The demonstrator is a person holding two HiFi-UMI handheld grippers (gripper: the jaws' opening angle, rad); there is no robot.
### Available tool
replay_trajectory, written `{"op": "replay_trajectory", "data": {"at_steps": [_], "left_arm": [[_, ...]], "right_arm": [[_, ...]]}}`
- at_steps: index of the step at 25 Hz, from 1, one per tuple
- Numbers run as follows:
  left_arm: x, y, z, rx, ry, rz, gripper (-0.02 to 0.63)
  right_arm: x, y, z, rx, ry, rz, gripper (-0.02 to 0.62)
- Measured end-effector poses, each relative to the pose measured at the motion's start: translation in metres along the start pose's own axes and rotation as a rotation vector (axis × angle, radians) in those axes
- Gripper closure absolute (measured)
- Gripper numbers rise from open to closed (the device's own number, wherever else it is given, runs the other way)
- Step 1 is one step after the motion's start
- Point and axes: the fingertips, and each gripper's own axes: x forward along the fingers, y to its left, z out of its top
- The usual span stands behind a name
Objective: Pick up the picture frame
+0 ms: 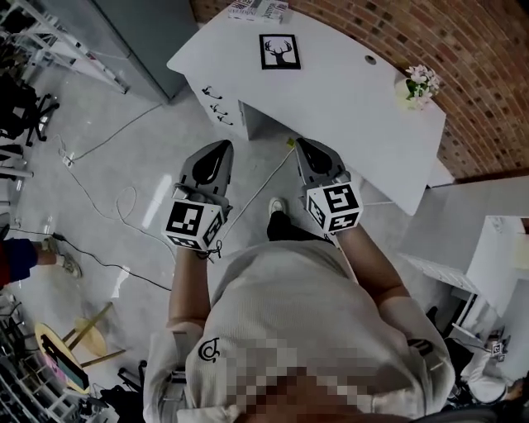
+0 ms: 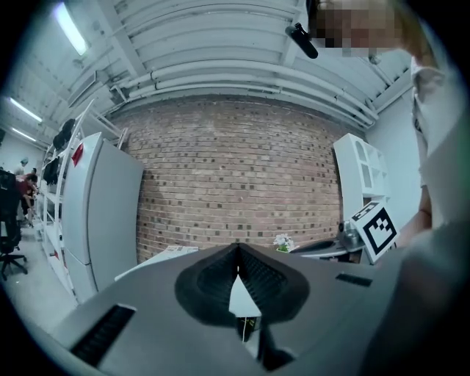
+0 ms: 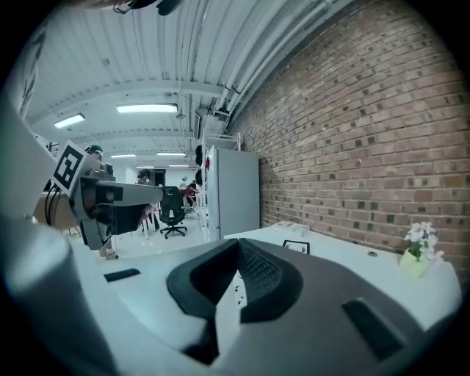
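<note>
Holding both pairs of jaws pressed together on nothing, I have my left gripper (image 1: pixel 221 149) (image 2: pixel 237 248) and my right gripper (image 1: pixel 302 144) (image 3: pixel 237 244) side by side. Both point about level toward the white worktop (image 1: pixel 355 116) (image 3: pixel 345 257). They hang over the floor (image 1: pixel 124 149), and the right one's tip is just short of the worktop's near edge.

The picture frame (image 1: pixel 280 51) (image 3: pixel 296 247) lies flat on the worktop well ahead of both jaws. It sits between their two lines, a little nearer the right one's. It looks close to square, so I cannot name a long axis. Its black deer head on white has the antlers pointing away from me, toward the brick wall (image 1: pixel 463 49) (image 3: pixel 352 139).

Beyond the frame, at the worktop's far corner, lies some printed paper (image 1: pixel 258 8), its lettering too small to read. Ahead and off to the right of my right jaws stands a small pot of pale flowers (image 1: pixel 420 83) (image 3: pixel 418 246).

Each marker cube (image 1: pixel 194 221) carries black-and-white squares, no words. My forearms reach straight forward, wrists unbent.
</note>
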Motion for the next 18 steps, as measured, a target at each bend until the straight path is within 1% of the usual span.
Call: {"op": "replay_trajectory", "data": {"at_steps": [3,8,11,15,18], "left_arm": [[0.041,0.018,0.008,0.000,-0.006,0.015,0.592],[0.107,0.040,0.005,-0.007,0.009,0.048,0.592],[0.136,0.051,0.002,-0.018,0.014,0.063,0.592],[0.164,0.067,-0.002,-0.030,0.026,0.072,0.592],[0.189,0.081,-0.004,-0.040,0.029,0.061,0.592]], "right_arm": [[0.035,-0.031,0.012,-0.005,-0.003,0.019,0.588],[0.084,-0.088,0.014,0.011,0.011,0.023,0.588],[0.107,-0.118,0.012,0.020,0.024,0.009,0.588],[0.130,-0.144,0.012,0.031,0.042,-0.014,0.588],[0.151,-0.163,0.010,0.029,0.056,-0.039,0.588]]}}
